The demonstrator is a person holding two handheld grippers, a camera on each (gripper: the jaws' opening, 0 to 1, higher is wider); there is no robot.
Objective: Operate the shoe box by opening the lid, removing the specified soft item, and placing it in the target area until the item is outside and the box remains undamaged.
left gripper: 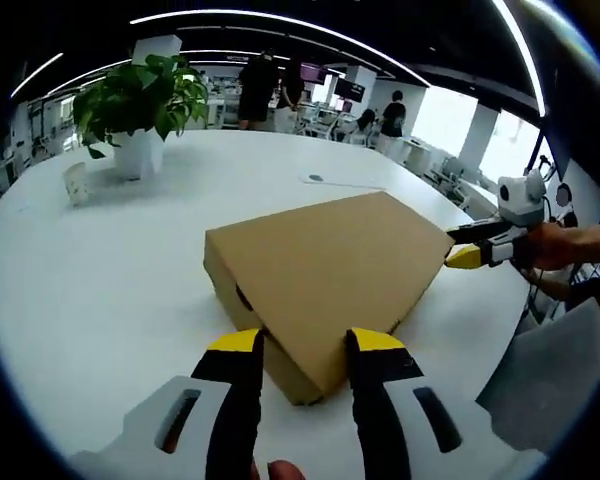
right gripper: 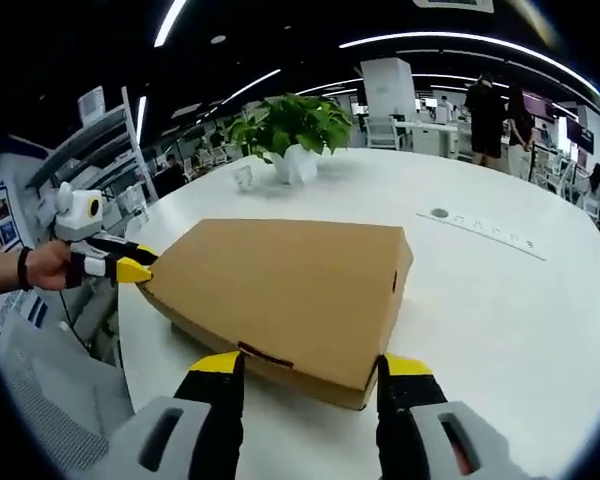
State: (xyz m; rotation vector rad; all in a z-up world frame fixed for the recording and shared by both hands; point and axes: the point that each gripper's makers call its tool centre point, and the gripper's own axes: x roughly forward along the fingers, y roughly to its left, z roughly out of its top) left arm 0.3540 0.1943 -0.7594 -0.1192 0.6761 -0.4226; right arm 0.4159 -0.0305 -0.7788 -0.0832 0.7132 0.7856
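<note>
A: How far along is the job?

B: Barely begun. The shoe box [left gripper: 325,275] lies lid-down-shut, a corner between the left gripper [left gripper: 305,345]'s spread jaws.

A: And the right gripper [right gripper: 312,372]?

B: Jaws also spread, straddling the opposite end. Lid and soft item remain.

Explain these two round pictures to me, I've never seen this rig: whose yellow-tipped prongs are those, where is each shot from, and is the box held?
No robot arm here: a person holds a two-jaw gripper in each hand, and a fisheye camera rides on each. The left gripper view looks along the left gripper, whose yellow-tipped jaws stand apart on either side of a near corner of the closed cardboard shoe box. The right gripper likewise straddles the box's opposite end in its own view. Each gripper also appears in the other's picture, tips at the box's far corner. Nothing is clamped or lifted; the lid is down. The box lies on a white table, with a potted plant and a small cup farther back.
</note>
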